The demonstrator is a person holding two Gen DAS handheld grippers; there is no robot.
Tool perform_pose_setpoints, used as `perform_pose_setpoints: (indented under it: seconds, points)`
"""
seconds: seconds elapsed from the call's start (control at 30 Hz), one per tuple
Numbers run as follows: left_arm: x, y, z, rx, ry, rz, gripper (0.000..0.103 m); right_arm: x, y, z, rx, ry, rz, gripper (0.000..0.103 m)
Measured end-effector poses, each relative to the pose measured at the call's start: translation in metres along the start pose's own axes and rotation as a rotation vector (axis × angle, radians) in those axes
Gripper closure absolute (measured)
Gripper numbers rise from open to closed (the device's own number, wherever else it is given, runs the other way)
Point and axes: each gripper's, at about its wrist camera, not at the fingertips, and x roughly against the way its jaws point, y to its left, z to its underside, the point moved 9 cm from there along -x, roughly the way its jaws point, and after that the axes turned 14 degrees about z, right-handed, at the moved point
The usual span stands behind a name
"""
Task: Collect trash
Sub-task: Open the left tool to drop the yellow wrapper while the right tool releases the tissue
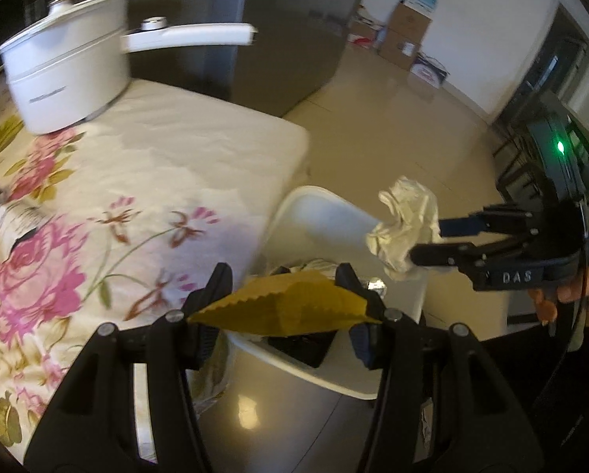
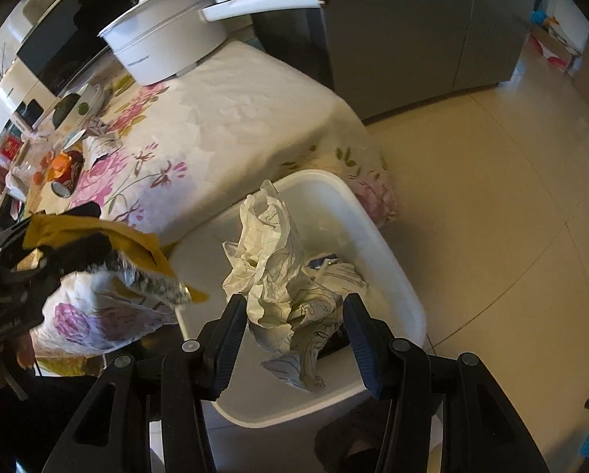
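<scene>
While a yellow wrapper is pinched by left tongs and crumpled paper hangs between spread right tongs, a white bin on tiled floor sits below both, w/ floral-cloth desk left.

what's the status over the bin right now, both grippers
Left gripper shut on yellow wrapper. Right gripper, jaws apart, crumpled paper between them over white bin. Nothing blocking the bin.

I see the bin on the floor beside the table, with the pot on the table's far end.
</scene>
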Motion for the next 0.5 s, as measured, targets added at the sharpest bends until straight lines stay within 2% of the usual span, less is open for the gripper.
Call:
perform_pose_setpoints:
  seconds: [0.2, 0.27, 0.3, 0.33, 0.4, 0.5]
  points:
    - [-0.016, -0.008, 0.001, -0.031, 0.028, 0.009, 0.048, -0.002, -0.011, 0.001, -0.021, 0.004, 0.008, 0.05]
    - [-0.019, -0.011, 0.002, -0.037, 0.033, 0.02, 0.044, -0.002, -0.014, 0.003, -0.026, 0.007, 0.008, 0.05]
    - [-0.02, -0.012, 0.001, -0.037, 0.033, 0.023, 0.036, -0.003, -0.015, 0.003, -0.028, 0.009, 0.009, 0.05]
    - [-0.021, -0.011, 0.001, -0.036, 0.034, 0.015, 0.023, -0.003, -0.017, 0.004, -0.029, 0.01, 0.009, 0.05]
    - [-0.021, -0.008, -0.001, -0.035, 0.025, -0.03, 0.01, -0.003, -0.018, 0.005, -0.032, 0.013, 0.01, 0.05]
    - [-0.021, -0.008, -0.001, -0.04, 0.029, -0.041, 0.005, -0.004, -0.02, 0.007, -0.035, 0.018, 0.011, 0.05]
